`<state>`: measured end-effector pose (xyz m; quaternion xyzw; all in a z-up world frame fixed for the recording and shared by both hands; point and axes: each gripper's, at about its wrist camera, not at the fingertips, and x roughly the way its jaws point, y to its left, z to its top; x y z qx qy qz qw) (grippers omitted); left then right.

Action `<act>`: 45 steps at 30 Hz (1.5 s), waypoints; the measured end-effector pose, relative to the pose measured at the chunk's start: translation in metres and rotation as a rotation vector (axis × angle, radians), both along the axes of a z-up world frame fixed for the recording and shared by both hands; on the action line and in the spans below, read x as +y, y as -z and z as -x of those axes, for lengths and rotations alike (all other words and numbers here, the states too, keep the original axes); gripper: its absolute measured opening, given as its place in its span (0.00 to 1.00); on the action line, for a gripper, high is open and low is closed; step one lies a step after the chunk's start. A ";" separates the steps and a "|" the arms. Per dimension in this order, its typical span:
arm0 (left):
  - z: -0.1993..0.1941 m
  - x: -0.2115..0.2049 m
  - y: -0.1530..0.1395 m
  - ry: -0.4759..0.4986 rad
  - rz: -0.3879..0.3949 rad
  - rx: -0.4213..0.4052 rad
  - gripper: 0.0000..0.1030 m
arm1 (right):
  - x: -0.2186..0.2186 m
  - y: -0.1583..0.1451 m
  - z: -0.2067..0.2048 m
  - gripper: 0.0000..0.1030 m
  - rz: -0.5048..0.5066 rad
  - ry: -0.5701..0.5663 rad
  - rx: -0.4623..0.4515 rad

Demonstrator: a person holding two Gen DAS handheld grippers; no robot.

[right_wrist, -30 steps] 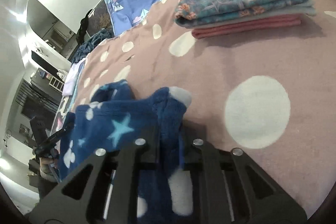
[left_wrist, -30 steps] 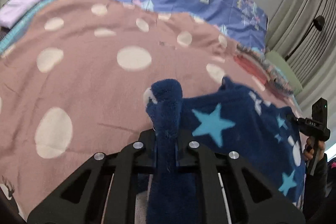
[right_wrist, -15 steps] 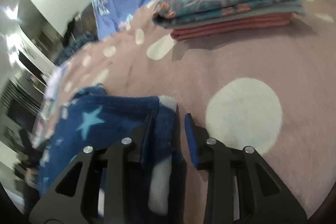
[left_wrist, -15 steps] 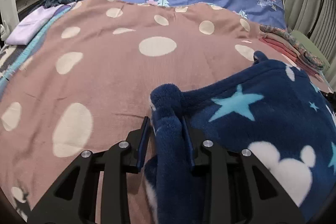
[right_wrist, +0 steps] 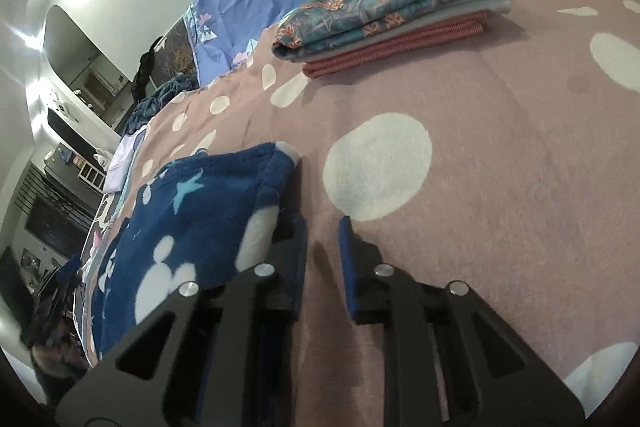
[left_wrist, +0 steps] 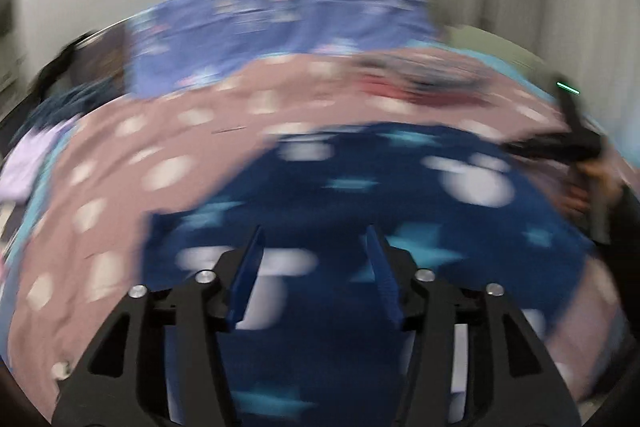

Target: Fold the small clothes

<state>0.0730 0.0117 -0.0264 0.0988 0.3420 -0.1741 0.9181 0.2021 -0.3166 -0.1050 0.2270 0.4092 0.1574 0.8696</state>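
Both my claws are released: left claw point(left_wrist: 314, 259) over the navy star garment point(left_wrist: 400, 195), right claw point(right_wrist: 322, 247) just right of it on the bed point(right_wrist: 500, 167).

Both grippers, left point(left_wrist: 314, 247) and right point(right_wrist: 322, 227), have apparently released the blue fleece point(right_wrist: 208, 195).

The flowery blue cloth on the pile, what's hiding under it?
Under the flowery blue cloth lies a grey folded piece, then a red one at the bottom, resting on the pink spotted blanket. Only their edges show; their middles are covered.
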 end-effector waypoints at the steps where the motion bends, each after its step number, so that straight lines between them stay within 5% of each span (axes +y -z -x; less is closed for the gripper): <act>1: 0.005 -0.018 0.003 0.047 -0.006 0.009 0.59 | 0.001 0.005 0.002 0.17 0.008 -0.006 -0.007; 3: 0.023 -0.073 0.015 0.166 -0.034 0.034 0.65 | 0.004 0.007 0.005 0.18 0.025 -0.026 -0.029; 5: 0.038 -0.120 0.028 0.255 -0.081 0.043 0.68 | 0.007 0.004 0.007 0.41 0.007 -0.079 -0.040; 10: 0.067 -0.199 0.060 0.396 -0.248 0.013 0.73 | 0.008 0.001 0.013 0.46 -0.048 -0.165 -0.069; 13: 0.074 -0.217 0.075 0.401 -0.374 -0.054 0.76 | 0.006 0.000 0.012 0.47 -0.083 -0.183 -0.067; 23: 0.092 -0.222 0.073 0.410 -0.397 -0.011 0.79 | 0.008 0.004 0.008 0.46 -0.175 -0.217 -0.034; 28: 0.092 -0.238 0.090 0.383 -0.518 -0.113 0.79 | 0.010 0.004 0.010 0.47 -0.157 -0.216 -0.038; 30: 0.088 -0.241 0.093 0.399 -0.522 -0.106 0.73 | 0.010 0.005 0.010 0.47 -0.167 -0.215 -0.035; 35: 0.093 -0.241 0.089 0.445 -0.484 -0.078 0.21 | 0.009 0.006 0.009 0.47 -0.187 -0.217 -0.031; 38: 0.095 -0.235 0.079 0.439 -0.435 -0.081 0.17 | 0.008 0.005 0.009 0.47 -0.197 -0.229 -0.036; 42: 0.095 -0.233 0.083 0.441 -0.439 -0.084 0.24 | 0.006 0.008 0.009 0.47 -0.238 -0.250 -0.027; 45: 0.099 -0.237 0.094 0.431 -0.487 -0.113 0.51 | 0.008 0.008 0.008 0.47 -0.221 -0.247 -0.024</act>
